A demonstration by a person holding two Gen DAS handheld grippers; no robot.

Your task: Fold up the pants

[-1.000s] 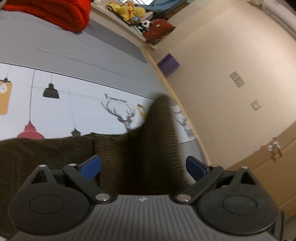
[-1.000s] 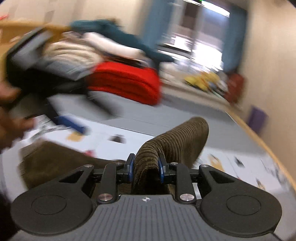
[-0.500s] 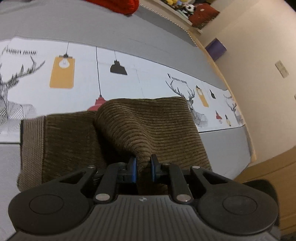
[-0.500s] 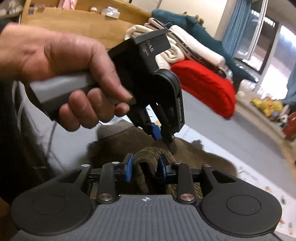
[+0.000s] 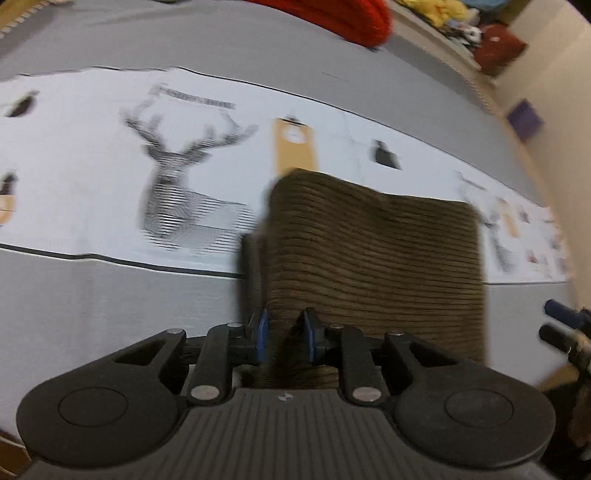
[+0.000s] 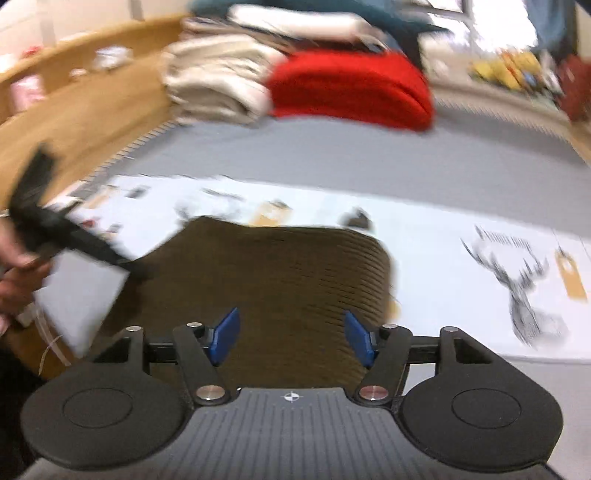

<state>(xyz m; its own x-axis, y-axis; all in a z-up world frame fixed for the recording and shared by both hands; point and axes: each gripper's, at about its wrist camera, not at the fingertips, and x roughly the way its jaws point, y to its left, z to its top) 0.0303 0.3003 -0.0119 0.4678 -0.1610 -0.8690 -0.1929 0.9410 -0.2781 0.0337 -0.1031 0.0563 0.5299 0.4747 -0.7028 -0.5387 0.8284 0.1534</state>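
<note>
The brown corduroy pants point(image 5: 373, 251) lie folded into a thick rectangle on the white printed strip of the bed. My left gripper point(image 5: 286, 334) has a raised fold of their near edge between its blue pads, which still touch the cloth while the jaws are opening. In the right wrist view the pants point(image 6: 280, 273) spread out ahead of my right gripper point(image 6: 291, 338), whose jaws are opening wide with the pads clear of the cloth. The left gripper point(image 6: 55, 236) shows blurred at that view's left, held by a hand point(image 6: 14, 280). The right gripper's fingertips point(image 5: 557, 310) show at the left wrist view's right edge.
A grey bedspread point(image 6: 332, 155) carries the white strip printed with deer and lamps point(image 5: 173, 173). A red folded blanket point(image 6: 351, 88) and a cream pile point(image 6: 214, 85) sit at the far side. A wooden frame point(image 6: 74, 110) runs along the left; plush toys point(image 5: 450, 14) lie by the wall.
The right gripper has let go of the corduroy fold and spread its jaws. The left gripper, wide a second ago, shut on a fold and has since loosened a little. The pants now lie flatter.
</note>
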